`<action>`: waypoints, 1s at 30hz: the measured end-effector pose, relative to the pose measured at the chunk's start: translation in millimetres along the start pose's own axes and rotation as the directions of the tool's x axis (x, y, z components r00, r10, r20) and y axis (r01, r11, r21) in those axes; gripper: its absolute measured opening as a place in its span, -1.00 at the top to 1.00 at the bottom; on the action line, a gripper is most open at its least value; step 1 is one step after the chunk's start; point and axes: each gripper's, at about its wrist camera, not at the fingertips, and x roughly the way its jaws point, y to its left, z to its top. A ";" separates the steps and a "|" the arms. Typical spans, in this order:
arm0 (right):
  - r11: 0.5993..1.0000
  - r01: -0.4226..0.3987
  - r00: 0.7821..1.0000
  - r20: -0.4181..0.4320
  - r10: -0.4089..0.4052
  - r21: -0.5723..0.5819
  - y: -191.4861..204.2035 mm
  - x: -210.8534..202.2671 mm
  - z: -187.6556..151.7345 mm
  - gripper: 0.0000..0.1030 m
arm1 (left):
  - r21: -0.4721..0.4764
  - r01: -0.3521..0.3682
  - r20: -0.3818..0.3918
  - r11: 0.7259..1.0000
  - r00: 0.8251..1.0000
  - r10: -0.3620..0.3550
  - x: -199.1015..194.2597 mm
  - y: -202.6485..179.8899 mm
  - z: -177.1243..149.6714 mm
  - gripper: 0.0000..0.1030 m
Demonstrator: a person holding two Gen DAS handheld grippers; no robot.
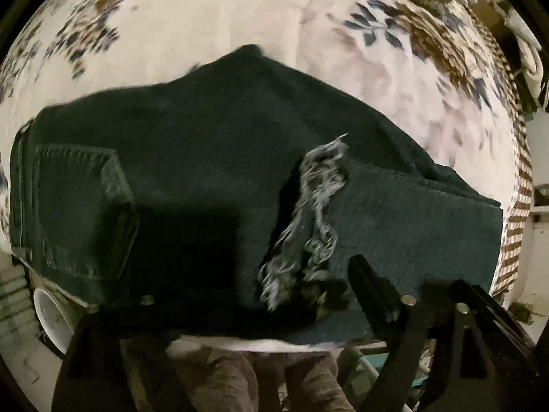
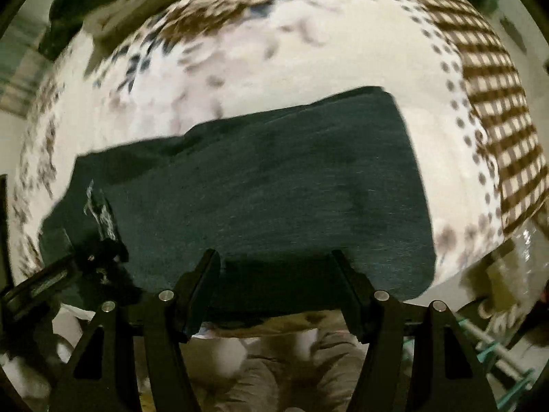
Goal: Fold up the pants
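Note:
Dark green-black jeans [image 1: 212, 158] lie folded on a floral bedsheet [image 1: 192, 27]. A back pocket [image 1: 79, 206] shows at the left and a frayed grey rip [image 1: 308, 226] near the middle. In the right wrist view the pants [image 2: 274, 185] stretch across as a long folded band. My left gripper [image 1: 240, 305] sits at the near edge of the pants; its right finger [image 1: 374, 288] rests on the fabric, the left finger is hidden in shadow. My right gripper [image 2: 278, 274] is open, its fingers over the near edge of the pants, holding nothing. The left gripper also shows in the right wrist view [image 2: 99, 250].
The bedsheet has a brown checked border [image 2: 497, 110] at the right edge. A white round object [image 1: 51, 319] sits below the bed's left edge. The person's legs in beige trousers [image 2: 274, 377] stand against the near bed edge.

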 end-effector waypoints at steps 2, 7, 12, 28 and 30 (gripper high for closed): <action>0.999 -0.010 1.000 -0.010 0.010 -0.034 17.5 3.6 0.9 -0.43 | -0.029 -0.020 0.006 0.999 1.000 0.020 -4.9 20.1 -9.3 -0.64; 0.995 -0.047 0.999 -0.013 0.046 -0.086 59.5 4.5 3.6 -0.43 | -0.264 0.002 0.067 0.965 0.998 0.017 -26.8 100.8 -27.7 -0.64; 0.984 -0.113 0.994 -0.028 0.110 -0.135 108.8 5.1 5.2 -0.43 | -0.596 0.174 0.213 0.784 0.976 -0.055 -36.3 204.8 -60.0 -0.64; 0.976 -0.102 0.993 -0.072 0.090 -0.193 189.6 46.0 5.7 -0.43 | -0.779 0.510 0.500 0.365 0.856 -0.129 -10.5 301.2 -91.0 0.38; 0.978 -0.088 0.995 -0.068 0.077 -0.191 188.0 47.2 5.2 -0.43 | -0.756 0.505 0.513 0.417 0.852 -0.101 -23.3 294.3 -94.8 0.51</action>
